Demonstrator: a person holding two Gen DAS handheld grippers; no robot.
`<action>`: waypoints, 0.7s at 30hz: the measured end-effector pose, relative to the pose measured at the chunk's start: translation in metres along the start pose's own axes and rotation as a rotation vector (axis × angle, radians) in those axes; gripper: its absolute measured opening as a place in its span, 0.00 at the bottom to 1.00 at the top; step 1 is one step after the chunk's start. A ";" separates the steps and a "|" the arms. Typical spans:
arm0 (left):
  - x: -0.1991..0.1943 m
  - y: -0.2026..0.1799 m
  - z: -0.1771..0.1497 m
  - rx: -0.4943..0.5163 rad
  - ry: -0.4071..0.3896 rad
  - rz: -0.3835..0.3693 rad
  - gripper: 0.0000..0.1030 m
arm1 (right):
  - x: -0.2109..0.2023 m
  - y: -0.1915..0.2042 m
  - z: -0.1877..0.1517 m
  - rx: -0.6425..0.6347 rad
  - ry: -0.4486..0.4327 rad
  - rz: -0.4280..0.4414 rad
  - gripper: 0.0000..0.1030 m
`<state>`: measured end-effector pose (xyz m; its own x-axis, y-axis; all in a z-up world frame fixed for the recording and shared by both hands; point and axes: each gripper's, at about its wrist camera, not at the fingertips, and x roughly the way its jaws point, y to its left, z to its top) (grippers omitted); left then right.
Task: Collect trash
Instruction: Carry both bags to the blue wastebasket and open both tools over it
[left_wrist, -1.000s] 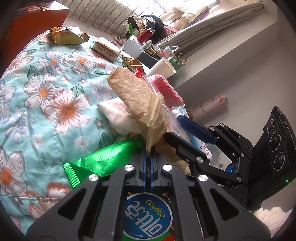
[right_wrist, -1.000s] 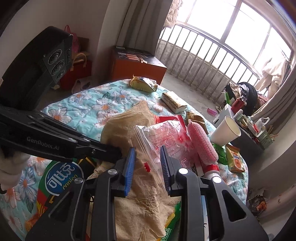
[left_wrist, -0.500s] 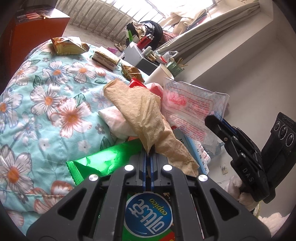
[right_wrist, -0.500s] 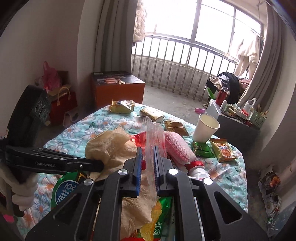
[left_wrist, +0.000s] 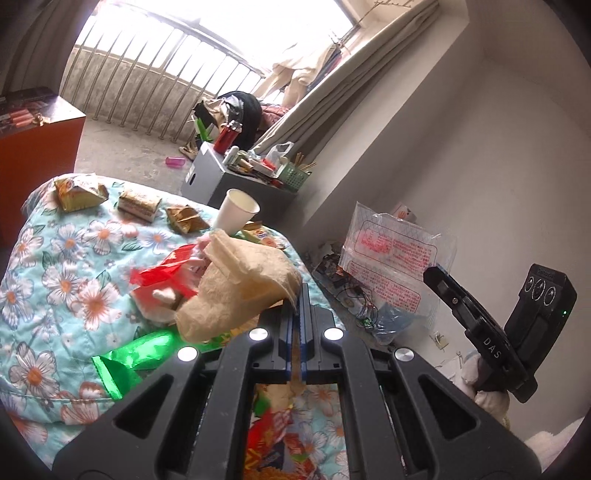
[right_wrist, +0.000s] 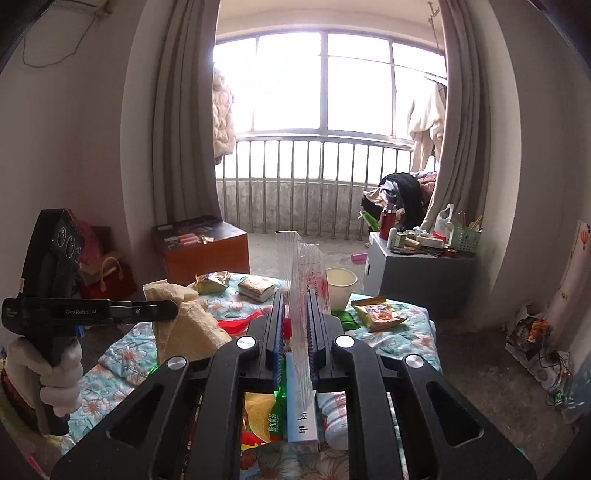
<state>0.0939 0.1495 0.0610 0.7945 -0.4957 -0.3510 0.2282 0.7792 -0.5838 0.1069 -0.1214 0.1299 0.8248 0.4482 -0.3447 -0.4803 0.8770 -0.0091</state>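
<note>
Above flowered bed (left_wrist: 55, 280), left gripper (left_wrist: 295, 295) jaws clamped on tan paper (left_wrist: 240, 288), right gripper (right_wrist: 295, 299) jaws closed on clear bag (right_wrist: 301, 258), cup (right_wrist: 341, 282) beyond.

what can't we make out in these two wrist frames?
- Left wrist: the end of the brown paper inside the left gripper, hidden by the shut jaws.
- Right wrist: print on the clear plastic bag in the right gripper, seen edge-on.
- Both views: no trash bin in frame.
- Right wrist: snack packets on the floral cover, labels too small.
</note>
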 end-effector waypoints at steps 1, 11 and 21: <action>0.001 -0.011 0.003 0.015 0.005 -0.016 0.01 | -0.013 -0.009 -0.001 0.018 -0.015 -0.018 0.11; 0.058 -0.125 0.007 0.149 0.165 -0.255 0.01 | -0.134 -0.123 -0.057 0.273 -0.068 -0.287 0.11; 0.207 -0.269 -0.036 0.266 0.511 -0.452 0.01 | -0.223 -0.243 -0.153 0.568 -0.093 -0.582 0.11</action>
<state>0.1763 -0.1768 0.1190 0.2428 -0.8575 -0.4535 0.6522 0.4904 -0.5781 -0.0061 -0.4615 0.0655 0.9288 -0.1152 -0.3522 0.2363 0.9163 0.3233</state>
